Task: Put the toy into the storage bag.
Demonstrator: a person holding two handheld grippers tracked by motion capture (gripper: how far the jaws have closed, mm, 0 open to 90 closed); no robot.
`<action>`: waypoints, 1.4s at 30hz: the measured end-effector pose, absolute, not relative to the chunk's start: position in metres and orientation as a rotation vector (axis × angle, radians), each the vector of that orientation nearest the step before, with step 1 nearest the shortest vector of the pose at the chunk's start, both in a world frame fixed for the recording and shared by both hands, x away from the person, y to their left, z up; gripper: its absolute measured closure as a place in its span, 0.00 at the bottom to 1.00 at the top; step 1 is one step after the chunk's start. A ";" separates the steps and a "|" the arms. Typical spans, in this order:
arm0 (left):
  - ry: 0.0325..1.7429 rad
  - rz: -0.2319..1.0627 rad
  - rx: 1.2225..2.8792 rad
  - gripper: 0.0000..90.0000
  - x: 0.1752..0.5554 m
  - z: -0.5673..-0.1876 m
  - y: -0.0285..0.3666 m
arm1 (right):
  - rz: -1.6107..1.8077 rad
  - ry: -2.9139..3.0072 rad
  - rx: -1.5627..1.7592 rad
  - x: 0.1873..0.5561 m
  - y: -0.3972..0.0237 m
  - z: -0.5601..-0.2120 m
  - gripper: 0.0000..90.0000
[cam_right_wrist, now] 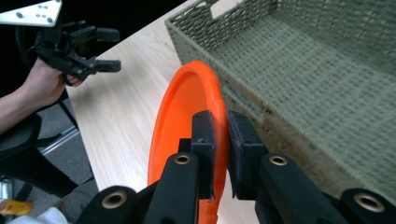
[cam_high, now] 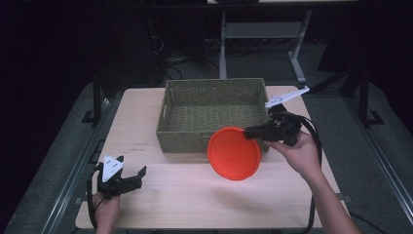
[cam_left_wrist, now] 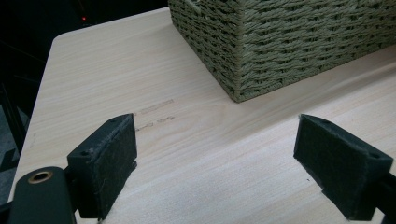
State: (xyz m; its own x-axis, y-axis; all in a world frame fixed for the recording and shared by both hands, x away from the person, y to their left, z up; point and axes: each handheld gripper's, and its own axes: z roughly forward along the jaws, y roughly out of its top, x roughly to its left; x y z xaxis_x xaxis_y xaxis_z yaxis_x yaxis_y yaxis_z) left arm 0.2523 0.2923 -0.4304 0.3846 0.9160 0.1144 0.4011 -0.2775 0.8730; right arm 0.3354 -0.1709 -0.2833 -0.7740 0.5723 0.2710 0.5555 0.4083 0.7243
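An orange plate hangs tilted in the air just in front of the green woven basket. My right gripper is shut on the plate's rim; in the right gripper view its two pads pinch the orange plate edge-on, next to the basket. My left gripper rests low over the table's front left, jaws wide open with nothing between them. In the left gripper view its pads frame bare wood, with the basket's corner beyond.
The light wooden table has free room in front and to the left of the basket. The basket's inside looks empty. Dark floor and metal table legs lie behind the table. The other hand with its gripper shows far off in the right gripper view.
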 end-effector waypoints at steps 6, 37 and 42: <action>1.141 0.822 1.853 0.14 0.252 -0.430 0.292 | 1.322 2.613 1.013 0.343 -0.162 -0.262 0.91; 1.143 0.814 1.854 0.14 0.253 -0.430 0.293 | 1.269 2.494 1.149 0.415 -0.152 -0.203 0.91; 1.145 0.811 1.843 0.14 0.252 -0.431 0.294 | 1.248 2.484 1.205 0.430 -0.152 -0.208 0.91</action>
State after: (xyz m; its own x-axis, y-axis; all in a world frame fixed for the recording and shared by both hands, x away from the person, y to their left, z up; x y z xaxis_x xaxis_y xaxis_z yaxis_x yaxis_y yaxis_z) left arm 0.2525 0.2938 -0.4306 0.3840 0.9174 0.1042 0.4031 -0.2681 0.8750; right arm 0.4300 -0.1519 -0.2082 -0.6784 0.6960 0.2354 0.6042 0.3461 0.7177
